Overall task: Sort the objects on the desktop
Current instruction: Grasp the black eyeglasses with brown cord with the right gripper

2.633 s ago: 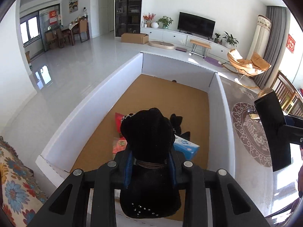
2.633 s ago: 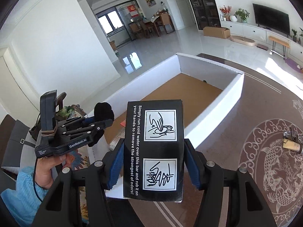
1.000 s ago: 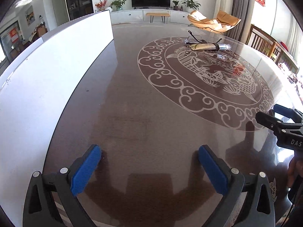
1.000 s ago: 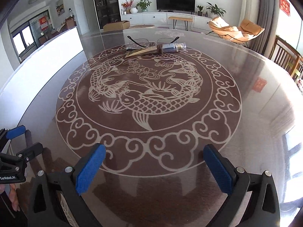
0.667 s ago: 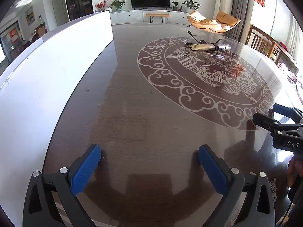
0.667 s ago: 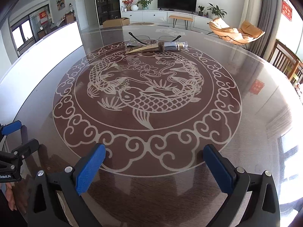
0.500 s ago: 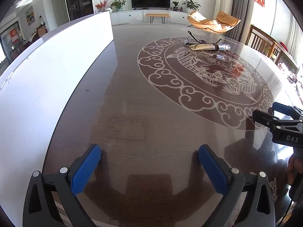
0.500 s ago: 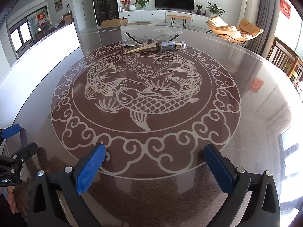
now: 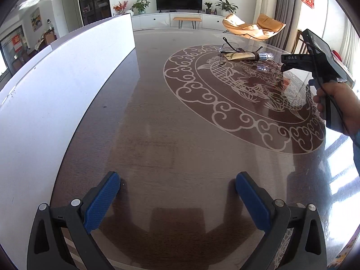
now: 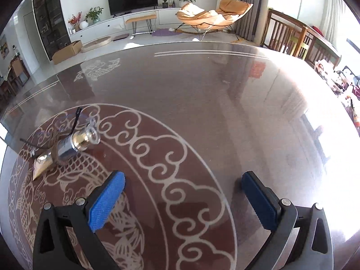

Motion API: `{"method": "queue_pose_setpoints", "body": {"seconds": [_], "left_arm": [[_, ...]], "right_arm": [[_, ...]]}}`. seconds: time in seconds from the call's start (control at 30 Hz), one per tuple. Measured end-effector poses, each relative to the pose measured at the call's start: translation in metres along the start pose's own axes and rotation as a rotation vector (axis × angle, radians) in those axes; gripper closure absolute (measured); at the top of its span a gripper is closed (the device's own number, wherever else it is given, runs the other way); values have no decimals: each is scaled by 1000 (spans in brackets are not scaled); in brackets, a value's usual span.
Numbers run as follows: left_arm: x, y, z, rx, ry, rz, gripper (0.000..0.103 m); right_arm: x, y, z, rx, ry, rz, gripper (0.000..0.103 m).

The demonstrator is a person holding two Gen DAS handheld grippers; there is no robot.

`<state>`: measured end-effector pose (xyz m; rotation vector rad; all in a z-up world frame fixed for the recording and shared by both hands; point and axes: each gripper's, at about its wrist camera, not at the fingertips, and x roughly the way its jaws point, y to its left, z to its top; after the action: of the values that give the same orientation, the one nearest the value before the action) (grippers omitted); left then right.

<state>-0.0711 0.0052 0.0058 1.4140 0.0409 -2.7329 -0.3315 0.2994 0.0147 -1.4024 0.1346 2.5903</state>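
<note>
Both tongs spread wide, nothing between the blue pads on either side.

Left tongs (image 9: pixel 177 193) sit low over the dark glossy surface (image 9: pixel 180 117), over bare wood-grain area. The white box wall (image 9: pixel 67 72) runs along their left side, close by. Its inside is not visible from here.

Right tongs (image 10: pixel 183 193) hang over the edge of the carp-and-cloud inlay (image 10: pixel 144 148). Left pad over the patterned ring, right pad over plain tabletop. In the left wrist view the right unit is seen from the side, gripped by the person's right hand (image 9: pixel 337 103), raised above the far right part of the inlay.

Items left on the surface, all clustered on the far part of the inlay:
- gold tube (image 9: pixel 239 55) lying flat, with a band around it
- clear-capped spray bottle (image 10: pixel 78 141) lying on its side, chrome collar, end to end with the tube
- eyeglasses (image 9: pixel 229 46), thin dark frame, just behind and touching that pair; whether the frame rests on the tube is unclear

From the right wrist view this cluster is ahead and left of the right tongs, near but not between the pads. It's well apart from the left tongs.
</note>
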Motion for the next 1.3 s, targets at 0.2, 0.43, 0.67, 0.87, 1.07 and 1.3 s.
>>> {"method": "queue_pose_setpoints", "body": {"seconds": [0.2,0.43,0.67,0.87,1.07,1.3], "left_arm": [[0,0,0,0,0,0,0],[0,0,0,0,0,0,0],[-2,-2,-2,-1,0,0,0],[-2,-2,-2,-1,0,0,0],[-3,-2,-4,-1,-1,0,0],[-5,-3,-6,-1,-1,0,0]], "right_arm": [[27,32,49,-21,17,15,0],[16,145,25,-448,-50,305,0],[-29,214,-57,-864,-62,541,0],[-31,221,-62,-803,-65,527,0],[-23,269,-59,-828,-45,524,0],[-30,308,-50,-794,-79,549,73]]}}
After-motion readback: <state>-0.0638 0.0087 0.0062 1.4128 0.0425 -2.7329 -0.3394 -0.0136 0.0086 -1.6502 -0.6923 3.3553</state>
